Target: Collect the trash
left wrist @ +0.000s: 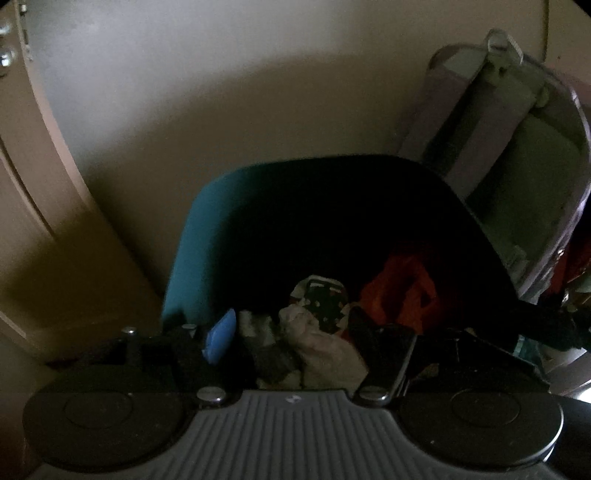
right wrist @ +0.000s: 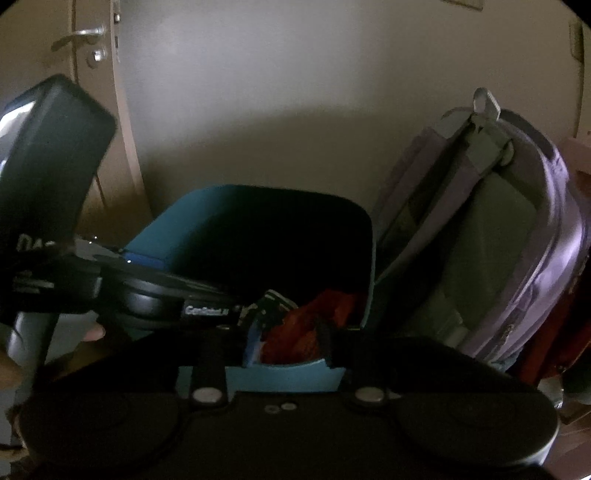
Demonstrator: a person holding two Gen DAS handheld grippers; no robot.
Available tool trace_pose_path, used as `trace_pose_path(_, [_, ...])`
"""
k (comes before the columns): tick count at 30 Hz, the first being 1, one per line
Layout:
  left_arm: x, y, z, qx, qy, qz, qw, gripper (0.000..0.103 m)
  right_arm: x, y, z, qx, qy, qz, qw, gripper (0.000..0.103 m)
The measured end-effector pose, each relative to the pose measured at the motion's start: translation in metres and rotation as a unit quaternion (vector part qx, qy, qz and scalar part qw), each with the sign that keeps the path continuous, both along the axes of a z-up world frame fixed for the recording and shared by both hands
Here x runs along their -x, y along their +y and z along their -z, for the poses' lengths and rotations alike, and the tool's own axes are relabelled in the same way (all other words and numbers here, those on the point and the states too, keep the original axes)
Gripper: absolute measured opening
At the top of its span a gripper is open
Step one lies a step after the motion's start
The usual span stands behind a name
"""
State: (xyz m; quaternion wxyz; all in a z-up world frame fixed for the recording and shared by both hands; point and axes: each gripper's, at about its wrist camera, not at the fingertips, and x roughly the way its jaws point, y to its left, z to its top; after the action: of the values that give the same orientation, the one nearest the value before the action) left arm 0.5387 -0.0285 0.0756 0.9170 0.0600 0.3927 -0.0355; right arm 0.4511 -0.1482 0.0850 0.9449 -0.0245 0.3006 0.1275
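Observation:
A teal trash bin [left wrist: 207, 236] stands against the wall and also shows in the right wrist view [right wrist: 177, 229]. It holds an orange wrapper [left wrist: 402, 284], a printed packet [left wrist: 325, 299] and crumpled pale paper [left wrist: 325, 350]. My left gripper [left wrist: 306, 332] hangs over the bin's near edge with its jaws apart; a blue fingertip [left wrist: 221, 336] shows at the left. My right gripper [right wrist: 284, 332] is low at the bin's near rim, jaws apart, with nothing between them. The left gripper's body [right wrist: 155, 299] crosses the right wrist view at the left.
A purple and green backpack [right wrist: 491, 236] leans on the wall right of the bin, also in the left wrist view [left wrist: 509, 147]. A door with a metal handle [right wrist: 79, 35] is at the far left. Red items [right wrist: 546, 339] lie beside the backpack.

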Motion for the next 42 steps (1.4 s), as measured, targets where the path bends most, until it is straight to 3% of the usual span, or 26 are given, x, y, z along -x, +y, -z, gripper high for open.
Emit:
trace_pose_path(12, [0.068,0.021,-0.047,0.014,-0.059,-0.006,0.9982,0.072,0.055,-0.009,-0.029,-0.028,-0.039,-0.012,0.999,0.061])
trace_pose_path(32, [0.194,0.040,-0.081,0.019,-0.119,0.002,0.9928,0.081,0.143,-0.021,-0.054,-0.062,-0.112,0.002,0.992,0.082])
trace_pose_path(42, [0.232,0.050,-0.077,0.032,-0.129,-0.002,0.9912,0.095,0.174,-0.022,-0.050,-0.065,-0.122,-0.008,0.990,0.085])
